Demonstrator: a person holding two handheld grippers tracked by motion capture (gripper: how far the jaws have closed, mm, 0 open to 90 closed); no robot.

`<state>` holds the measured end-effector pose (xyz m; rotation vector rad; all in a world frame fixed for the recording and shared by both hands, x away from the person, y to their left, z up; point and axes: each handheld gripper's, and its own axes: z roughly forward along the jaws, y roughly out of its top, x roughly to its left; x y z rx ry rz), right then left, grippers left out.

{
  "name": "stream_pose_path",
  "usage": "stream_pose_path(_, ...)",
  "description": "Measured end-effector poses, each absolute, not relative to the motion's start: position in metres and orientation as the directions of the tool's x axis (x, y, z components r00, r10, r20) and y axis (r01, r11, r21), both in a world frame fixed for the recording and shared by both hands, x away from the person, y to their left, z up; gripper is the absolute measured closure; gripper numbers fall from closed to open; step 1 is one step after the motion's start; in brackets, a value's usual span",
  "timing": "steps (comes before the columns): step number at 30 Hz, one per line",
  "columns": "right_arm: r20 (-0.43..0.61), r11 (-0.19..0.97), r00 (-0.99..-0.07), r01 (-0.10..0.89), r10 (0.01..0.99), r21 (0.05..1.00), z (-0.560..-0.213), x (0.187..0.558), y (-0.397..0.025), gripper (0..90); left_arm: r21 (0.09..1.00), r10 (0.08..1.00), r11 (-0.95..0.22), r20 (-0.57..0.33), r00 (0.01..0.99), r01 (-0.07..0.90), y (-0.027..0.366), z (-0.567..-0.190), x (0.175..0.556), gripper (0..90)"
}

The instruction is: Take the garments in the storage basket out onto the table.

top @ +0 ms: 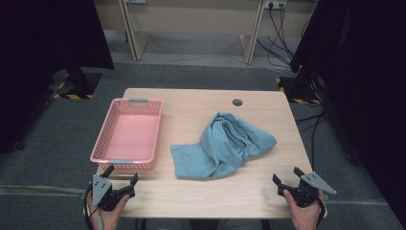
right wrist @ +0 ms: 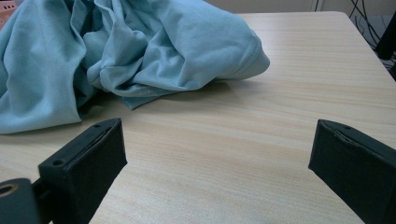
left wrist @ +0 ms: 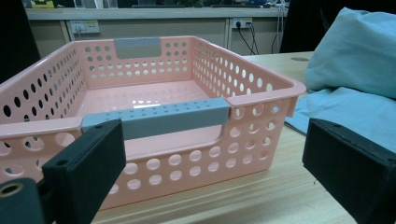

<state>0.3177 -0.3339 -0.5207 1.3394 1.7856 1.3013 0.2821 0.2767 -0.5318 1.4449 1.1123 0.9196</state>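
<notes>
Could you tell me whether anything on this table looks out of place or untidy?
Only the light blue cloth: it lies crumpled in a heap on the table, beside the pink basket, which holds nothing.

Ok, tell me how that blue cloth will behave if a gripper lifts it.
The blue cloth lies crumpled in soft folds, so it will likely droop and unfold when lifted. It looks thin, so probably light. Pushed, it would probably bunch up on the table rather than slide whole.

one pink basket, one blue cloth, two grippers
</notes>
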Motion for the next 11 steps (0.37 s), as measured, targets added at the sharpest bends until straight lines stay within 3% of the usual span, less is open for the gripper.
stream_pose_path(11,0.12,0.026,-0.348,0.386,0.93,0.922,-0.5208,0.3164,-0.3344,2.7,0.988,0.96,-0.02,-0.023,0.28,0.152,0.2772,-0.532,0.2814,4.8)
